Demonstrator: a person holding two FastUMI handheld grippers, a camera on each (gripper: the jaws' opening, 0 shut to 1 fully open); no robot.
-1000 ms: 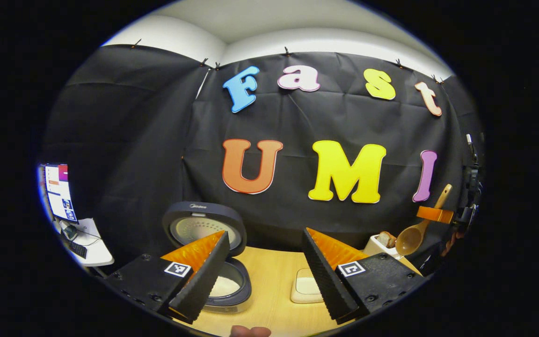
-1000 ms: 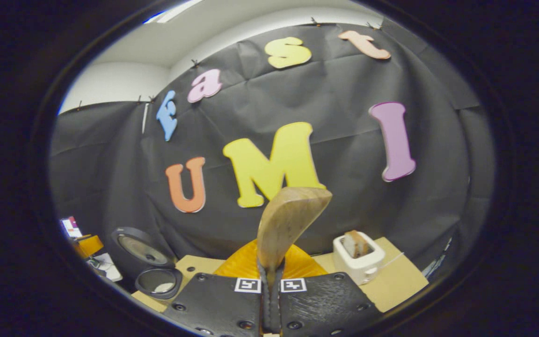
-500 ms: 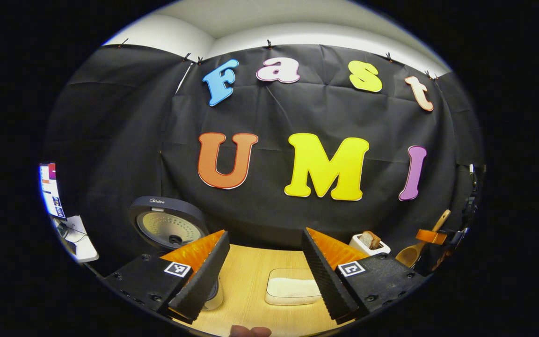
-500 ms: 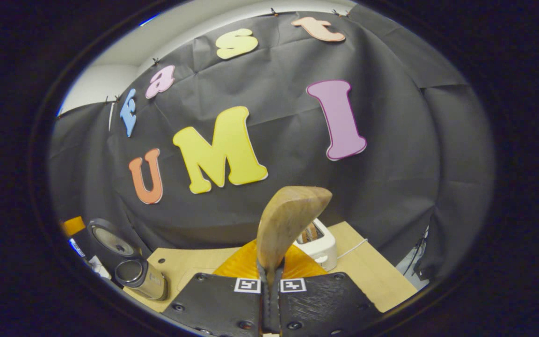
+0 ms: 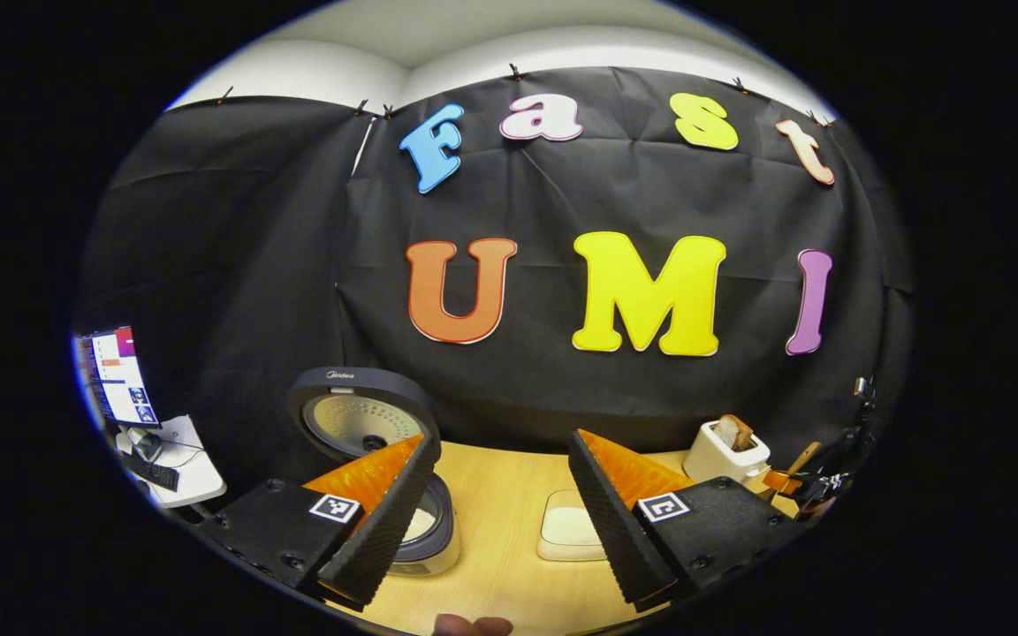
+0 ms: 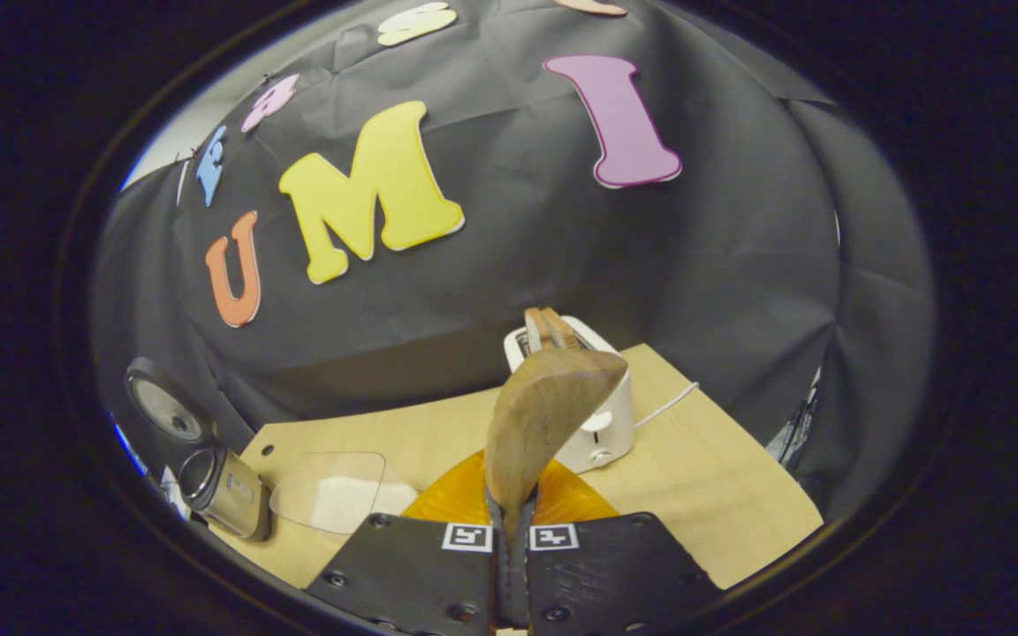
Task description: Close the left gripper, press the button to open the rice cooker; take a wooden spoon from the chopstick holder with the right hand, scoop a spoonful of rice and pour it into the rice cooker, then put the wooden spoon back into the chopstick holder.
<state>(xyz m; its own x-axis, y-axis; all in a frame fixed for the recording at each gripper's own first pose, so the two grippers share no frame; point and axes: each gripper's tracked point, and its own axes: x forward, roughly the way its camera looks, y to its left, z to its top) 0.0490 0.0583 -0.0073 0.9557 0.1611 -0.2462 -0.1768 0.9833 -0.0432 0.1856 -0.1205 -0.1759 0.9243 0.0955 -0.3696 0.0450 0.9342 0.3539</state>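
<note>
right gripper view: spoon pinched tight, bowl up, over the tabletop.

the right claw [image 6: 509, 539] is clamped on the wooden spoon [image 6: 544, 415], whose empty bowl stands in front of the toaster [image 6: 602, 415], likely headed for the chopstick holder. the left claw [image 5: 500, 512] hangs wide apart and empty near the rice cooker [image 5: 425, 530], lid open, rice inside; the rice tray [image 5: 566, 530] sits right of it.

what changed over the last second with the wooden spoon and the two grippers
The right gripper, shut on the brown wooden spoon throughout, dropped from up by the wall to low beside the white toaster, tilting down over the table. The left gripper stayed open; the dark rice cooker kept its lid up.
</note>
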